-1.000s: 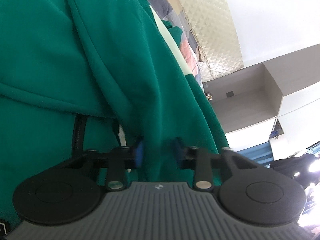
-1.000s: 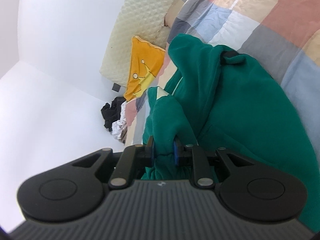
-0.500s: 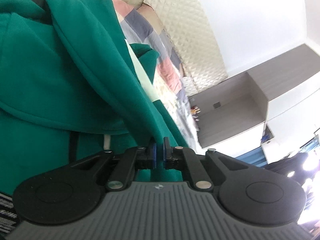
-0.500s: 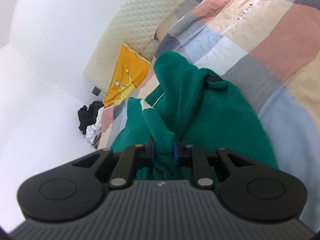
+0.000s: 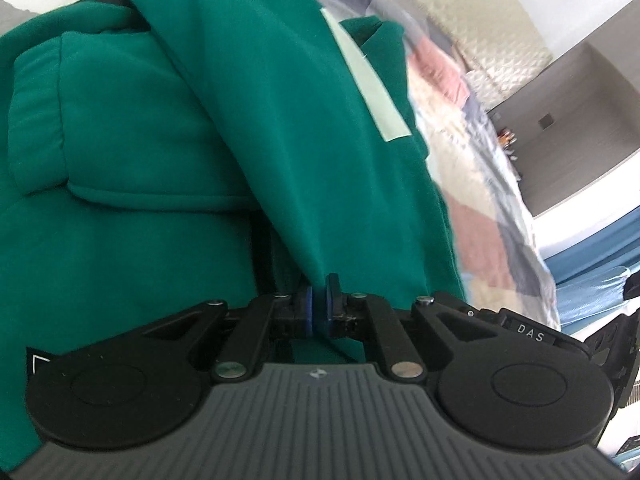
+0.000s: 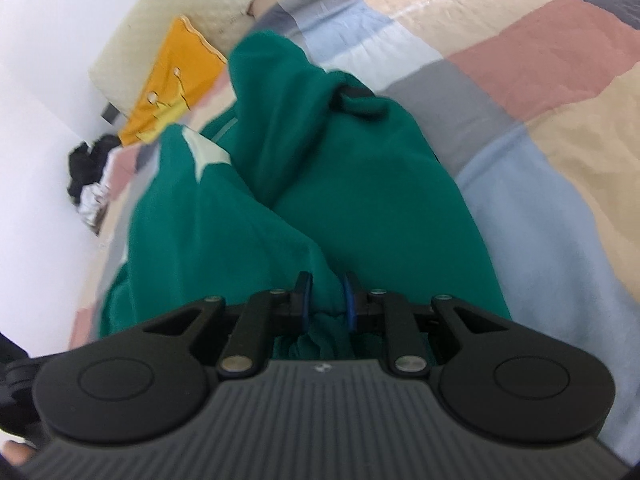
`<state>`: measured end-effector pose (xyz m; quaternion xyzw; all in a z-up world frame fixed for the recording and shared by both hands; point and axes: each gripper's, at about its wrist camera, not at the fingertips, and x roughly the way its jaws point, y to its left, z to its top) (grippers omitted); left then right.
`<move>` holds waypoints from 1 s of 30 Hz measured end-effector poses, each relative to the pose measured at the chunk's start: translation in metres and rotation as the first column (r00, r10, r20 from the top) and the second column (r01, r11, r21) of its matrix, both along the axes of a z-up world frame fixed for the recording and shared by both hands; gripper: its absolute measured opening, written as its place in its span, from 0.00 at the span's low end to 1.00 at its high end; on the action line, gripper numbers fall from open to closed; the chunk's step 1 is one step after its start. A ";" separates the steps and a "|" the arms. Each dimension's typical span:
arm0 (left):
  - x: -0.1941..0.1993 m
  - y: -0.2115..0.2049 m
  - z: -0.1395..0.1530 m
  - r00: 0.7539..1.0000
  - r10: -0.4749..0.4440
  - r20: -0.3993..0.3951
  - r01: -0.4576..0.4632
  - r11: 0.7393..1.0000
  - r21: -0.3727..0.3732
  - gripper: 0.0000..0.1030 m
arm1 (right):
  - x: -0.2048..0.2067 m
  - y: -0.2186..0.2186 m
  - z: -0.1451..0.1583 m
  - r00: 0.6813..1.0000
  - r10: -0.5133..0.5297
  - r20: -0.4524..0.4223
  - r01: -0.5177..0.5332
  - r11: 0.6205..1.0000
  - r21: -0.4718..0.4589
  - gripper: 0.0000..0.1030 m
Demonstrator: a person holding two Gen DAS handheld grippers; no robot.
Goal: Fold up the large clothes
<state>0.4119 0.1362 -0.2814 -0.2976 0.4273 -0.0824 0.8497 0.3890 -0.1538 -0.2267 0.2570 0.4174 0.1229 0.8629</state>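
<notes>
A large green garment (image 5: 168,152) with a pale green stripe (image 5: 372,88) fills most of the left wrist view. My left gripper (image 5: 319,300) is shut on a thin fold of its edge. In the right wrist view the same green garment (image 6: 360,168) lies bunched on a patchwork bed cover (image 6: 520,60). My right gripper (image 6: 326,300) is shut on a thicker wad of the green cloth, which bulges between the blue pads. The cloth runs taut from both grips. A pale patch (image 6: 210,156) shows on a far fold.
A yellow cushion (image 6: 176,80) leans on the quilted cream headboard (image 6: 168,12). A dark heap of clothes (image 6: 86,176) sits at the bed's far left corner. The left wrist view shows a grey wall niche (image 5: 560,120) and blue curtain (image 5: 592,256) at right.
My left gripper closed from open onto the green edge, then rose and rolled. My right gripper kept its hold and tilted down, so more of the bed cover shows.
</notes>
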 end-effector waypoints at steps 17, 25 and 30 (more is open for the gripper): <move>-0.021 -0.017 0.026 0.995 -0.066 0.076 0.058 0.993 0.102 0.52 | -0.026 0.012 0.029 0.996 0.025 0.085 -0.015 0.993 -0.117 0.29; -0.062 -0.029 0.065 0.982 -0.092 0.163 0.055 0.974 0.219 0.59 | -0.060 0.005 0.053 0.990 0.020 0.142 -0.002 0.992 -0.124 0.52; -0.095 -0.028 0.089 0.974 -0.114 0.195 0.059 0.961 0.270 0.64 | -0.081 0.002 0.066 0.985 0.028 0.168 0.000 0.986 -0.167 0.52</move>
